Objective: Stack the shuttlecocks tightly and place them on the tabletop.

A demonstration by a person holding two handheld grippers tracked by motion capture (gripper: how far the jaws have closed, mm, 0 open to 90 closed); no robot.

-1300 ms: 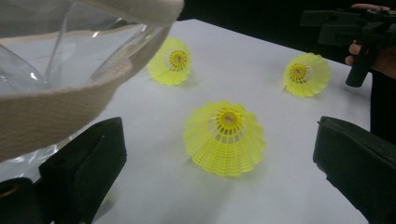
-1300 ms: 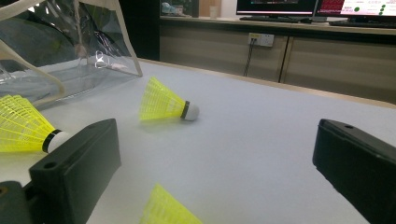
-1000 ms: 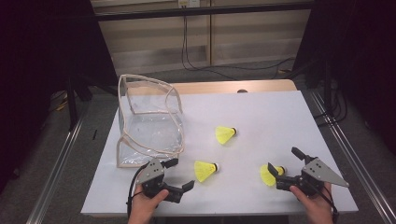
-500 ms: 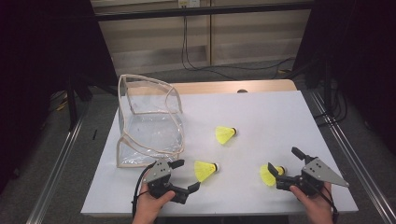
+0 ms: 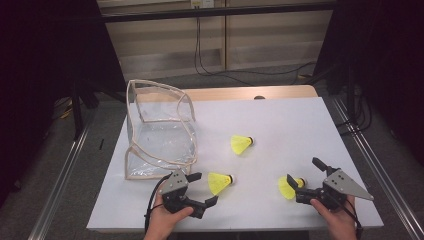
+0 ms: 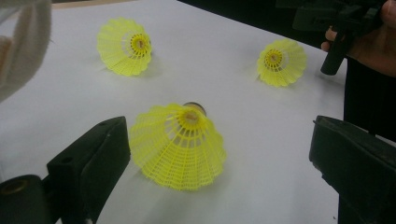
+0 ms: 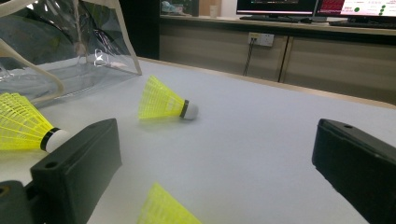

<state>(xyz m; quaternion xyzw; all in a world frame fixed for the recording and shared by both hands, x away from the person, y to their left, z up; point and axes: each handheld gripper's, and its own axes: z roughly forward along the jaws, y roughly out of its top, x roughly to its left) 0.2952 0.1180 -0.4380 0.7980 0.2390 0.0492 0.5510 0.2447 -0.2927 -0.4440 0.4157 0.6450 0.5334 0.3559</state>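
Three yellow shuttlecocks lie on the white table (image 5: pixel 280 125). The nearest one (image 5: pixel 219 183) (image 6: pixel 180 144) lies skirt towards me between the jaws of my left gripper (image 5: pixel 204 188) (image 6: pixel 217 128), which is open and not touching it. My right gripper (image 5: pixel 301 169) (image 7: pixel 217 130) is also open, with a second shuttlecock (image 5: pixel 287 186) (image 7: pixel 166 207) lying just at its left jaw. The third shuttlecock (image 5: pixel 241 144) (image 7: pixel 163 101) lies farther back, in the middle of the table.
A clear plastic bag (image 5: pixel 160 130) (image 7: pixel 70 42) with beige trim stands open at the table's left, just behind the left gripper. The table's front edge is close under both hands. Cabinets and cables sit beyond the far edge.
My left gripper has slid right, so its open jaws now flank the near shuttlecock. The right gripper and all three shuttlecocks have stayed put.
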